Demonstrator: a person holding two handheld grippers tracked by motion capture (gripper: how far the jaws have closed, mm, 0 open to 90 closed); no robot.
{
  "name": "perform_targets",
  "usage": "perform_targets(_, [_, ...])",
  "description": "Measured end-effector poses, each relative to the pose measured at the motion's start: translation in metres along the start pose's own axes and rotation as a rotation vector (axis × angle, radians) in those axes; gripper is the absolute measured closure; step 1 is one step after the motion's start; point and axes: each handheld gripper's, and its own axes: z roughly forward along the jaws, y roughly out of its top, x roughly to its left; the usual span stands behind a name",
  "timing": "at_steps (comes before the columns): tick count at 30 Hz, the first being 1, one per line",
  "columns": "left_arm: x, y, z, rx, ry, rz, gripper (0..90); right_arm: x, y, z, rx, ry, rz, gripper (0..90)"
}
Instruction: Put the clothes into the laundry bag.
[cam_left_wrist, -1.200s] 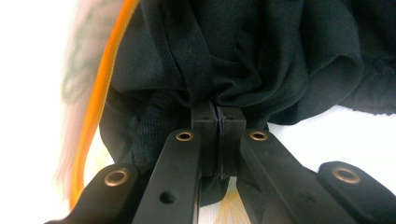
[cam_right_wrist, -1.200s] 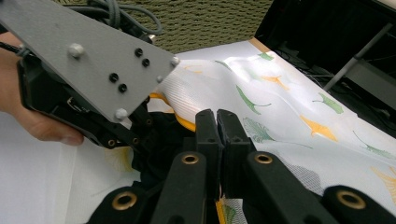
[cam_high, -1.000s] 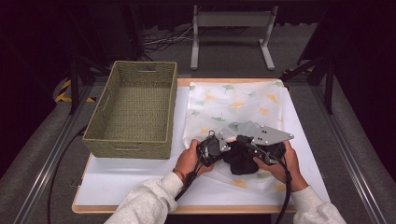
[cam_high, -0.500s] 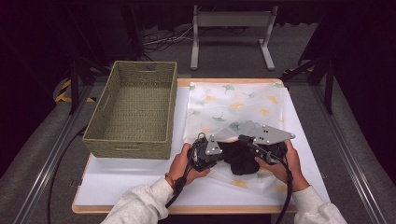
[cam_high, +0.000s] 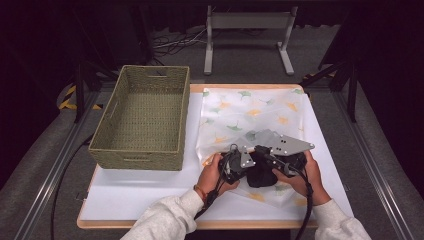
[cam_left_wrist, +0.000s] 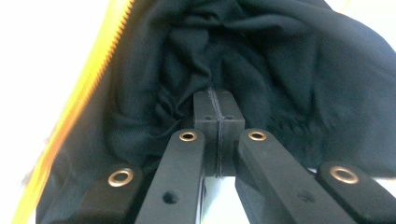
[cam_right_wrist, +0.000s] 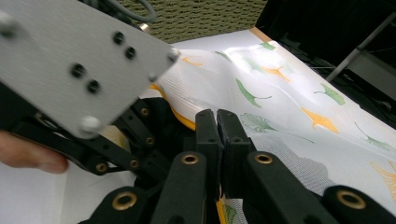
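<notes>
My left tongs (cam_left_wrist: 218, 122) pinch crumpled black cloth (cam_left_wrist: 261, 60); my right tongs (cam_right_wrist: 217, 122), beside them, clamp the white leaf-printed mesh bag (cam_right_wrist: 289, 88).

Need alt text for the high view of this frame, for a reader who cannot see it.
A person's two hands hold the left gripper and right gripper together over a bunched black cloth, at the near edge of a translucent leaf-printed mesh bag lying on a white table. An empty woven green basket stands to the left of the bag.

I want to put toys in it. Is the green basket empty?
Yes, the high view shows the green basket with nothing inside, just its woven floor.
</notes>
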Motion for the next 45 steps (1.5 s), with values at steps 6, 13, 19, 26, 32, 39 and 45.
perform_targets(6, [-0.003, 0.01, 0.01, 0.027, 0.039, 0.034, 89.7, 0.0, 0.0, 0.0, 0.006, 0.001, 0.001, 88.3])
perform_targets(13, [0.003, 0.018, 0.021, 0.039, 0.072, 0.037, 89.7, -0.003, -0.002, 0.001, 0.025, -0.003, 0.019, 88.4])
perform_targets(19, [0.006, 0.019, 0.023, 0.011, 0.073, 0.029, 89.8, -0.006, -0.005, 0.001, 0.034, -0.006, 0.034, 88.4])
perform_targets(26, [0.007, 0.015, 0.0, -0.082, 0.006, 0.025, 89.8, -0.008, -0.007, 0.001, 0.045, -0.006, 0.044, 88.4])
perform_targets(32, [0.01, 0.006, -0.018, -0.122, -0.041, 0.02, 89.7, -0.008, -0.007, 0.001, 0.047, -0.004, 0.043, 88.3])
perform_targets(39, [0.014, -0.013, -0.039, -0.192, -0.08, 0.006, 88.2, -0.007, -0.008, 0.001, 0.045, -0.001, 0.042, 88.3])
perform_targets(45, [0.003, -0.028, -0.033, -0.149, -0.109, 0.005, 87.5, -0.008, -0.007, -0.001, 0.029, -0.006, 0.047, 88.3])
